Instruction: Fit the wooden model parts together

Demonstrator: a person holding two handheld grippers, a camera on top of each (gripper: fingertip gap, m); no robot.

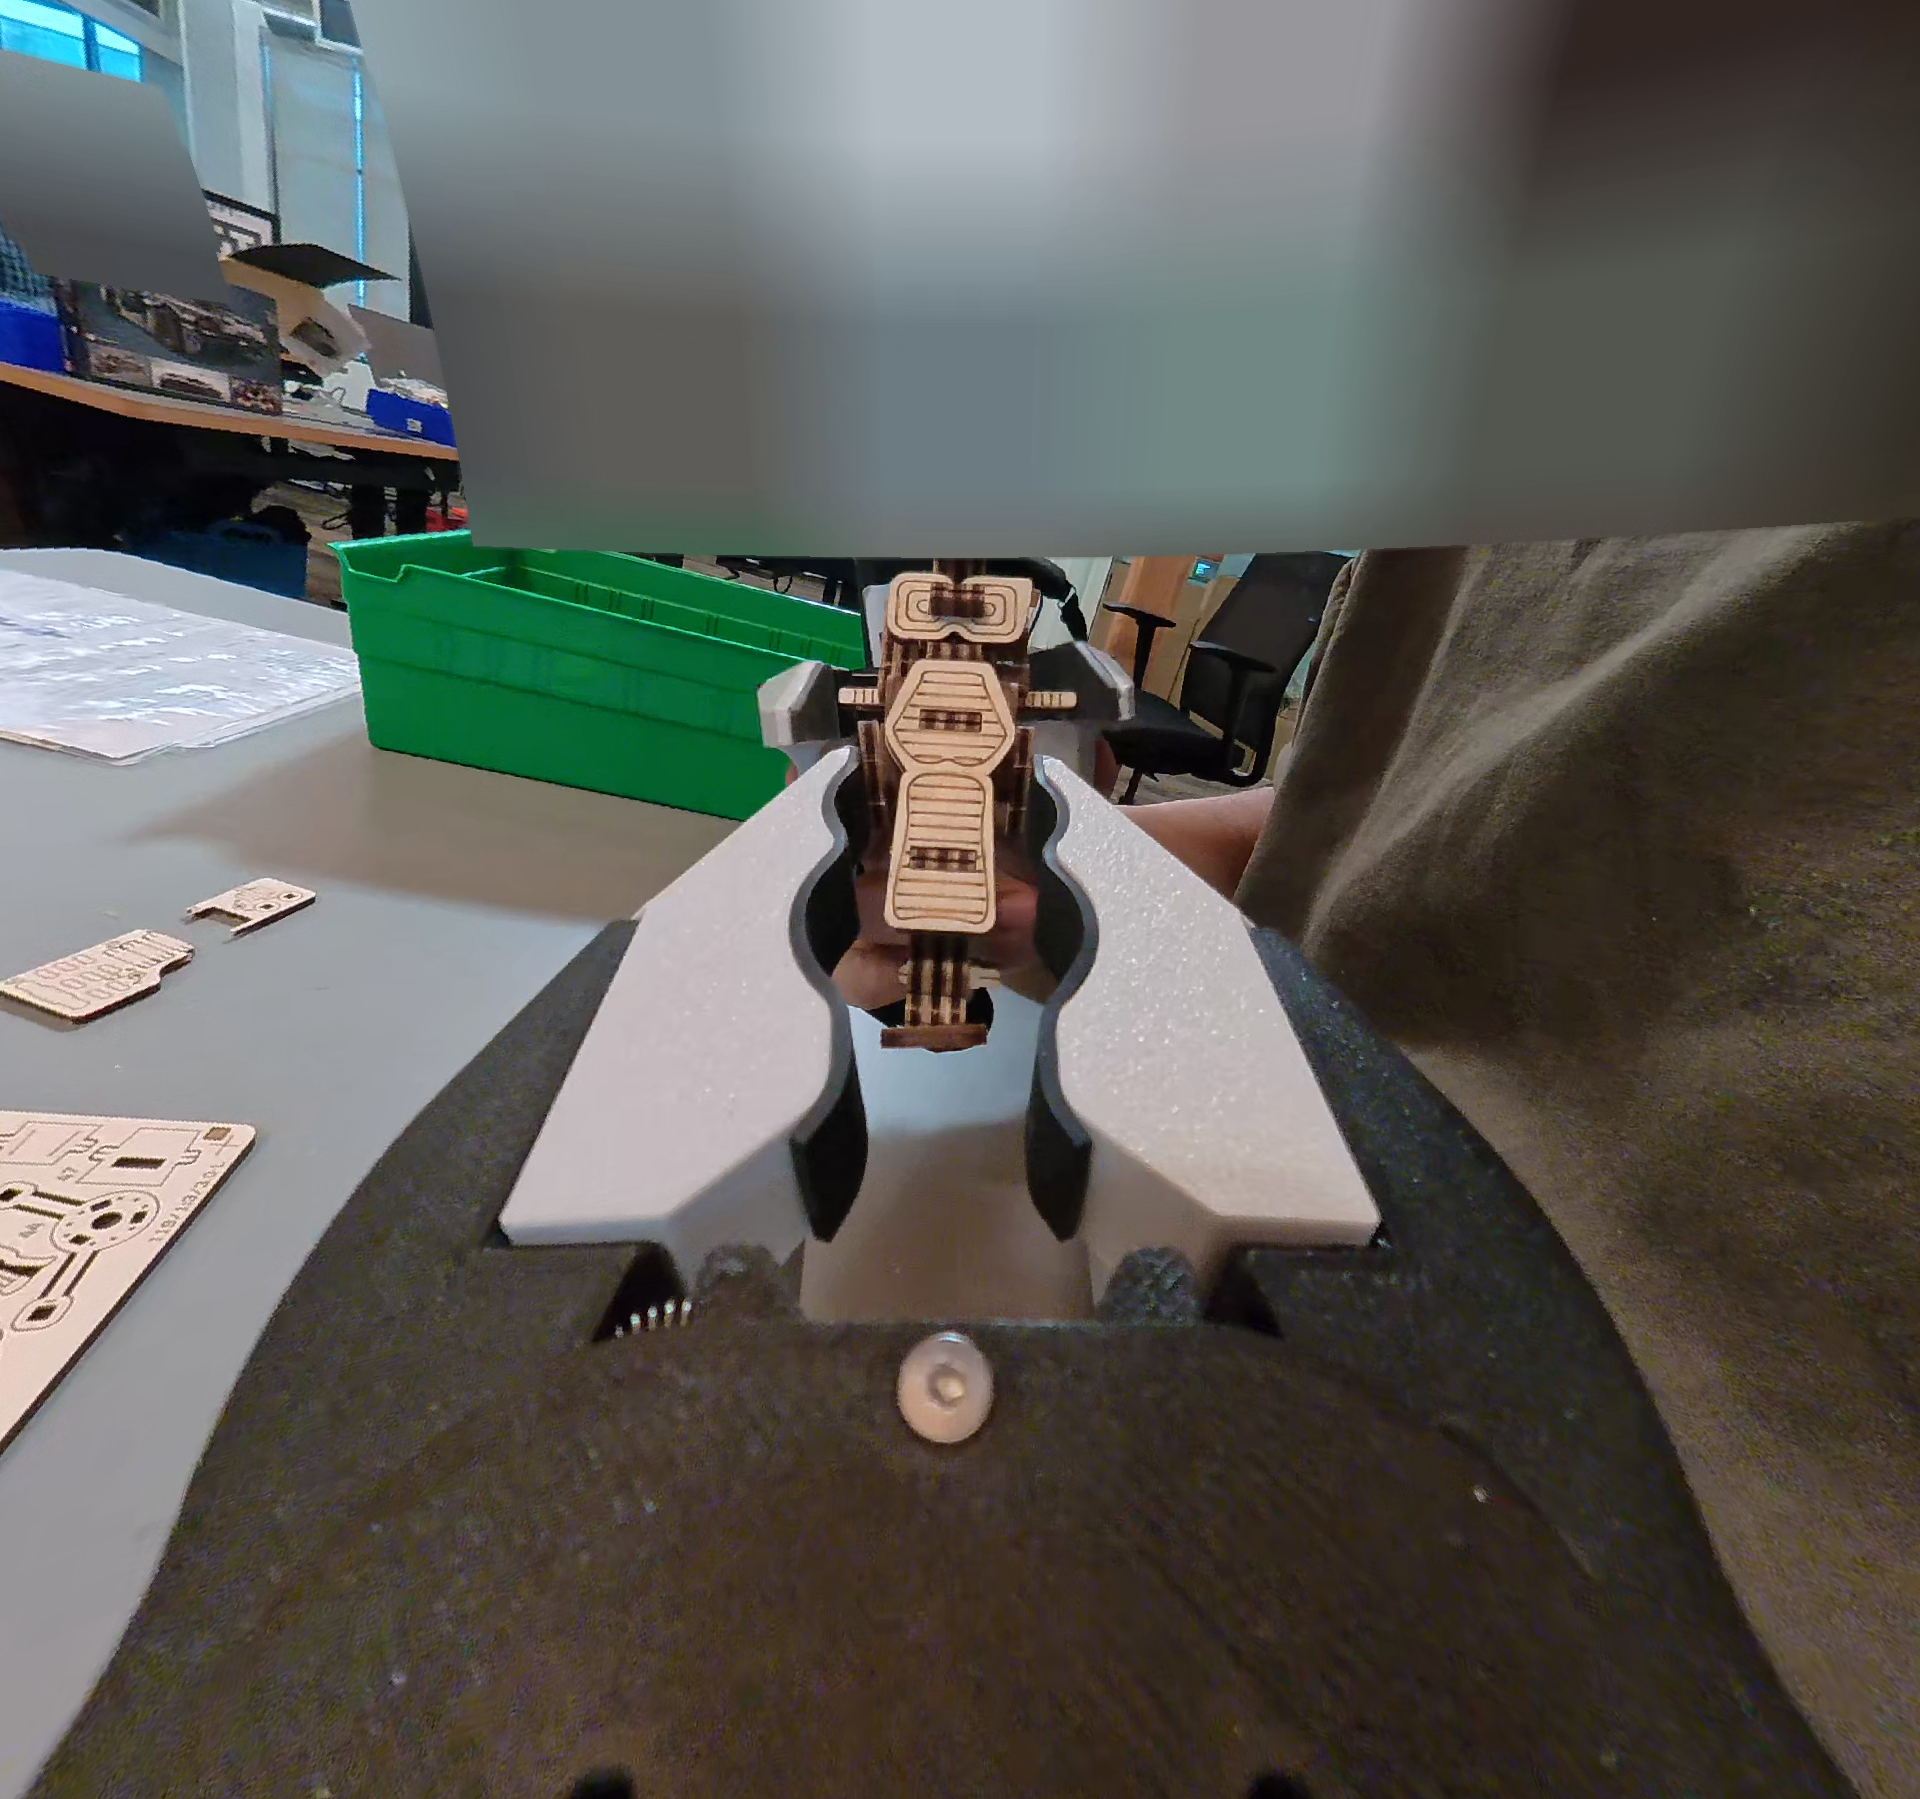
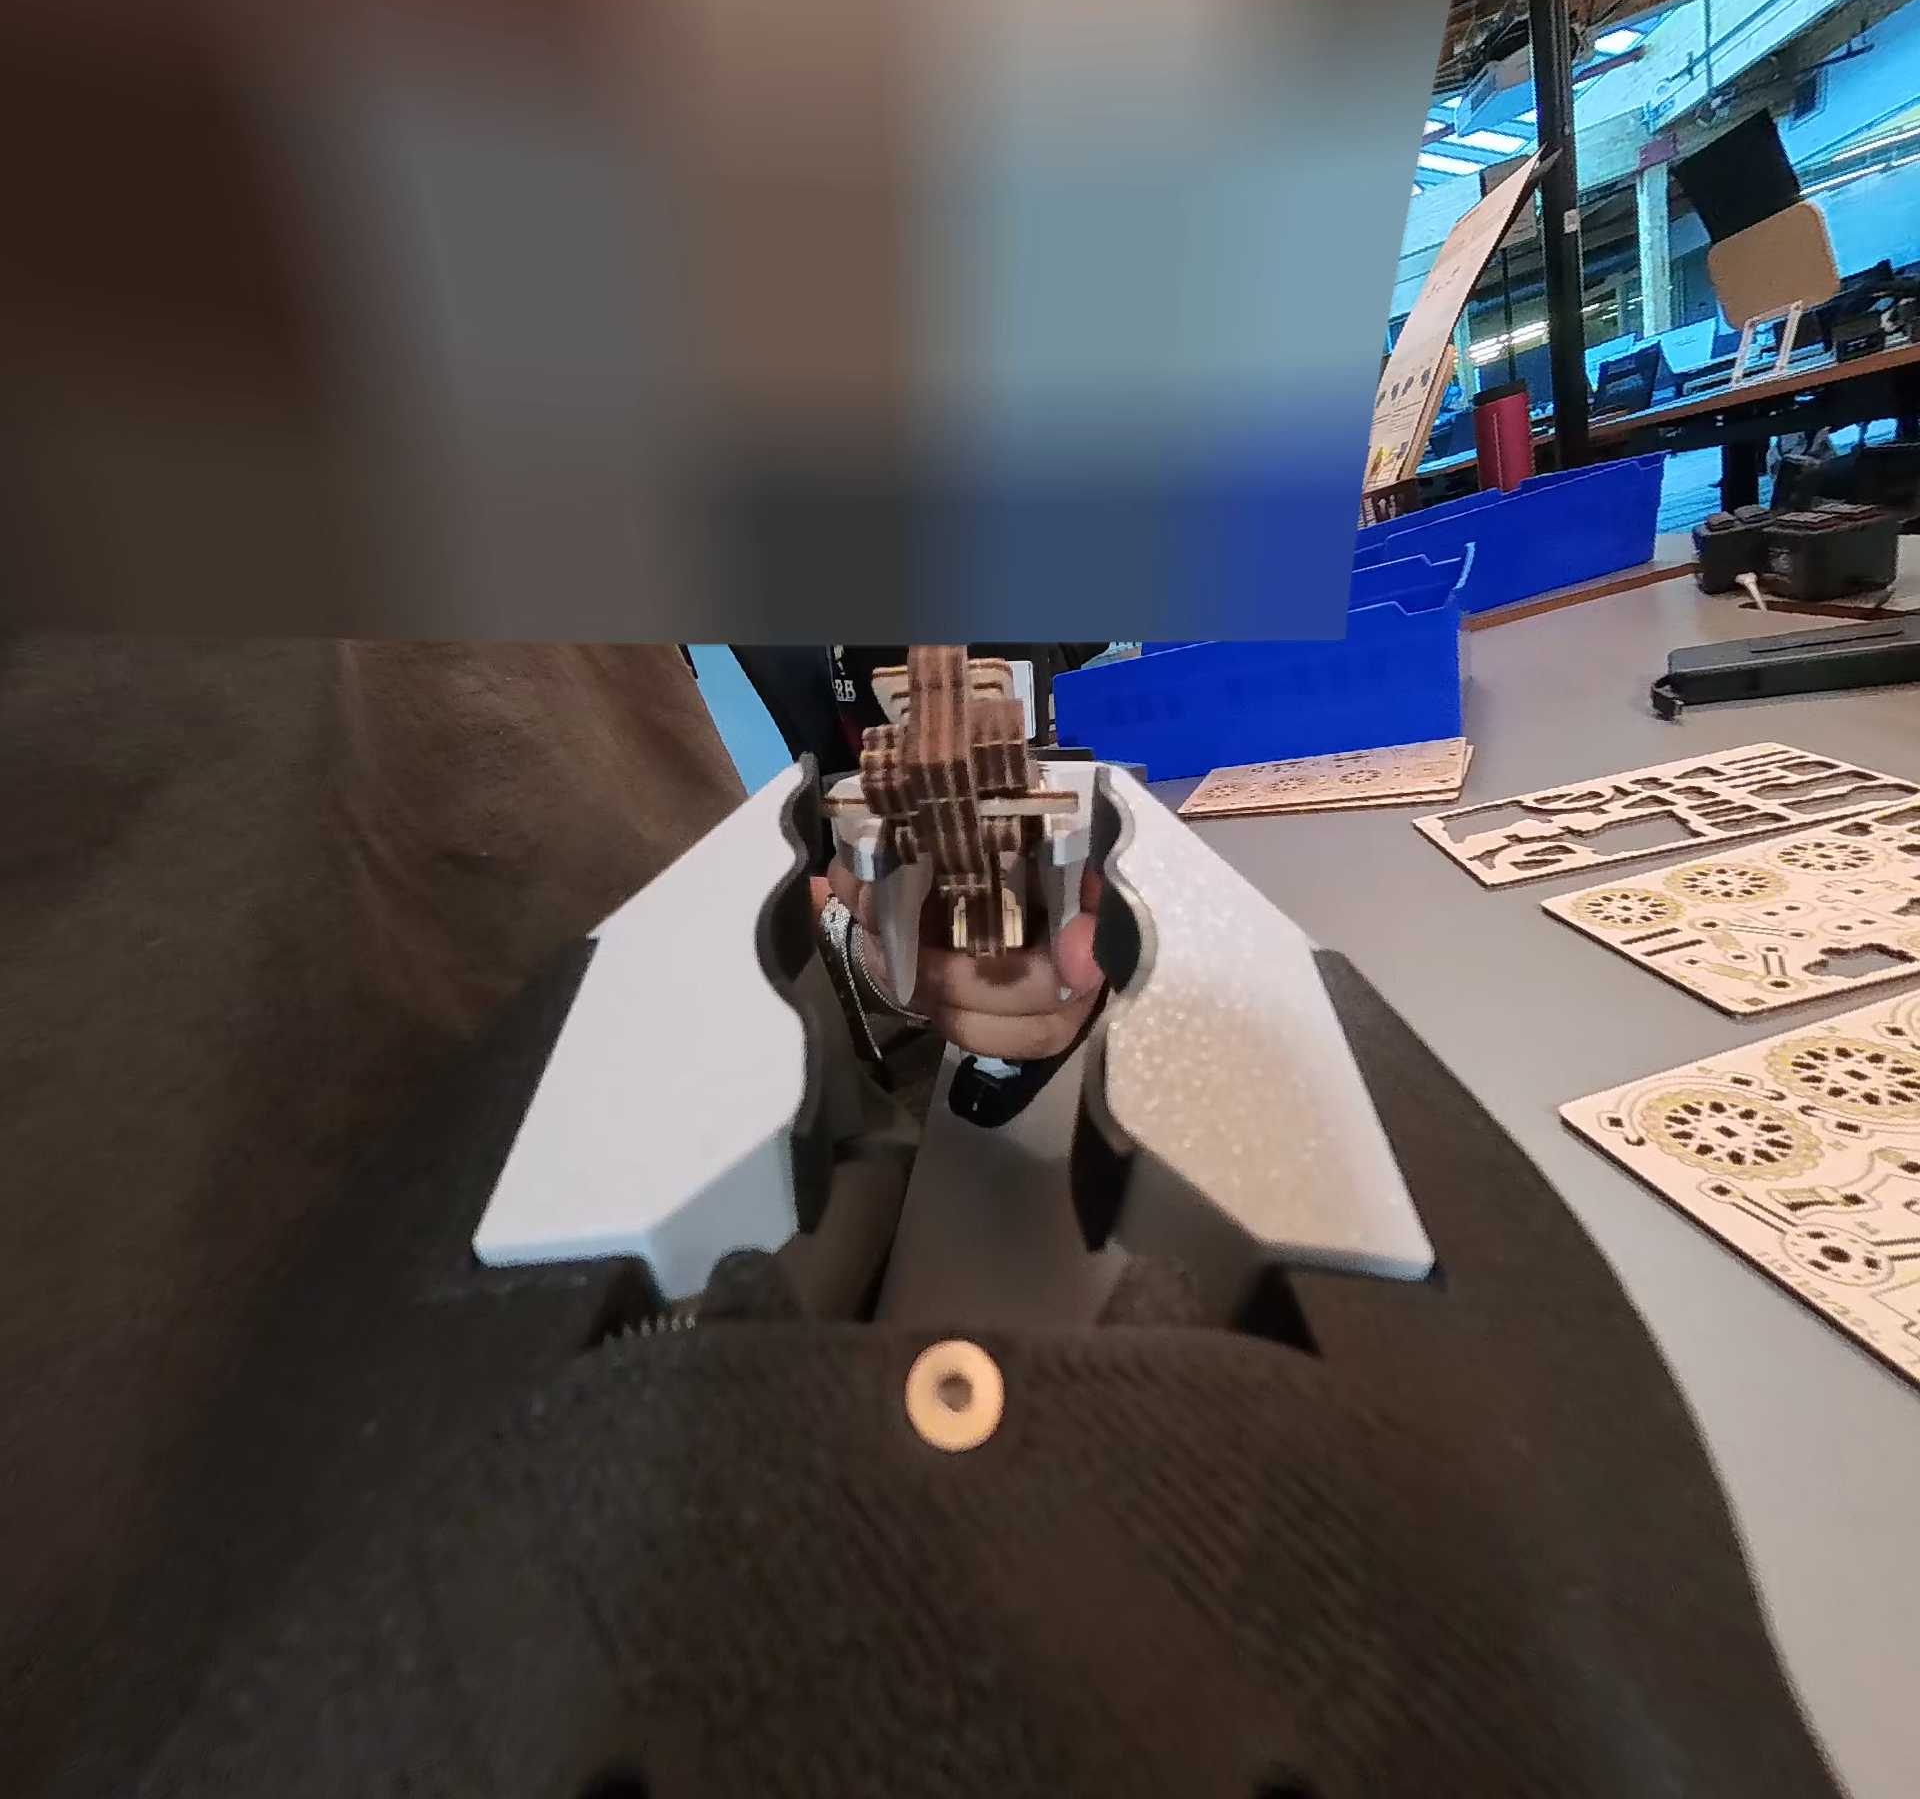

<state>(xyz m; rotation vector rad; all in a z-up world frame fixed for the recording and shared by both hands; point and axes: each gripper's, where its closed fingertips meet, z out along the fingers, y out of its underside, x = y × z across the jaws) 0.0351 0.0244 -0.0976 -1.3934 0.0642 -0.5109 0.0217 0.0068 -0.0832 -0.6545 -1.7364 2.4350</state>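
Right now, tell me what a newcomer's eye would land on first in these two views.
The layered wooden model held up between the two facing grippers, dead centre of both views. Next, the bright green bin on the grey table behind it, and the laser-cut wooden sheets spread at the right gripper's side.

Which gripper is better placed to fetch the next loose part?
Left gripper, likely: two loose parts lie on its side, while the right gripper has only sheets nearby. Both flank the model.
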